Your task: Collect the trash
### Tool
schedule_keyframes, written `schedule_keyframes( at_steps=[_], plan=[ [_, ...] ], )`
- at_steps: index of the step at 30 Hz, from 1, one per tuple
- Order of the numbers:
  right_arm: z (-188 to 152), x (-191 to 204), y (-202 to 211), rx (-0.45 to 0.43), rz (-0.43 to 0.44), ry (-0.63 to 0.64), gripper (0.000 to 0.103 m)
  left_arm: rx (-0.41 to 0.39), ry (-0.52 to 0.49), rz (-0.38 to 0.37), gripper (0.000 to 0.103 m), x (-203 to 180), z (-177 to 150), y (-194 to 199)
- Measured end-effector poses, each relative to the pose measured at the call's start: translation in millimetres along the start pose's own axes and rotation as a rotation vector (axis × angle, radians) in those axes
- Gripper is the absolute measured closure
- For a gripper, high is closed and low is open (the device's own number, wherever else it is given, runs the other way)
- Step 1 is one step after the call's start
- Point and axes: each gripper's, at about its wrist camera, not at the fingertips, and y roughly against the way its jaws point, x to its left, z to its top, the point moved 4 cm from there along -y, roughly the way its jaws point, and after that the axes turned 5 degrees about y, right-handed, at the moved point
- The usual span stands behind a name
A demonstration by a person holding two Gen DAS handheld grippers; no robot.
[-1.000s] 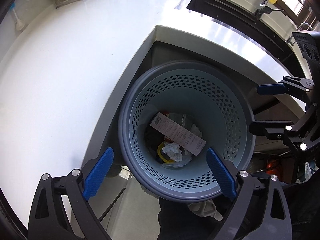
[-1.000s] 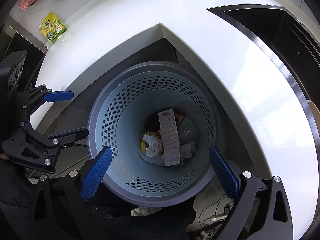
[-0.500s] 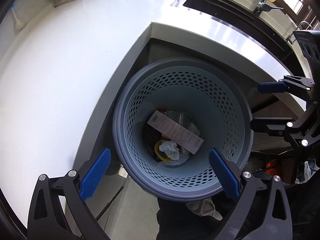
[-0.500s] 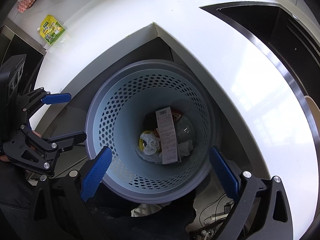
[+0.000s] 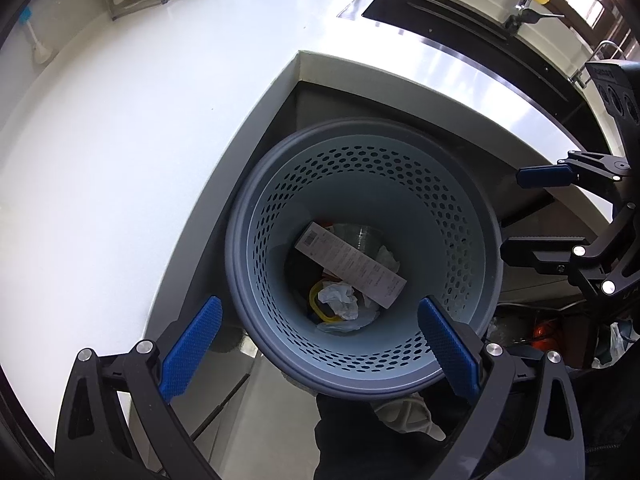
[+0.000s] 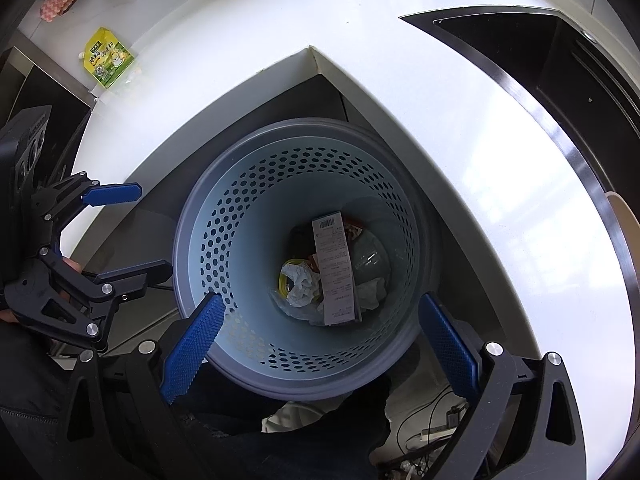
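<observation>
Both tools, left tool (image 5: 316, 344) and right tool (image 6: 316, 344), gape empty above the perforated pale-blue plastic bin (image 5: 460, 216), which holds a long white receipt (image 5: 352, 264) and crumpled tissue (image 5: 340, 298); a yellow-green snack packet (image 6: 107, 57) remains on the white desk (image 6: 248, 32), far ahead-left of the right tool.

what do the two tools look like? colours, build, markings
Both match. The left tool has a black skeletal linkage frame with triangular cut-outs, silver pivot bolts and two flat fingers faced with blue knurled pads. The right tool is the same build. Seen from the side, each carries a black block with round holes behind it. No cables show; dark sleeves below.
</observation>
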Motion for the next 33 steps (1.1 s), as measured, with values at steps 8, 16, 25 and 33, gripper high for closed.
schedule_keyframes(
  at_steps=[8, 16, 25, 33],
  plan=[
    [0.3, 1.1, 1.6, -0.01, 0.0, 0.007, 0.01, -0.009, 0.001, 0.011, 0.007, -0.8, 0.4, 6.0],
    [0.6, 0.4, 3.3, -0.015, 0.004, 0.015, 0.01, -0.002, -0.002, 0.013, 0.007, 1.0, 0.0, 8.8],
    [1.4, -0.9, 2.2, -0.013, 0.006, 0.016, 0.01, -0.003, 0.001, 0.01, 0.007, -1.0, 1.1, 8.8],
    [1.4, -2.2, 3.8, -0.016, 0.003, 0.01, 0.01, -0.01, 0.006, 0.012, 0.007, 0.0, 0.5, 9.4]
  ],
)
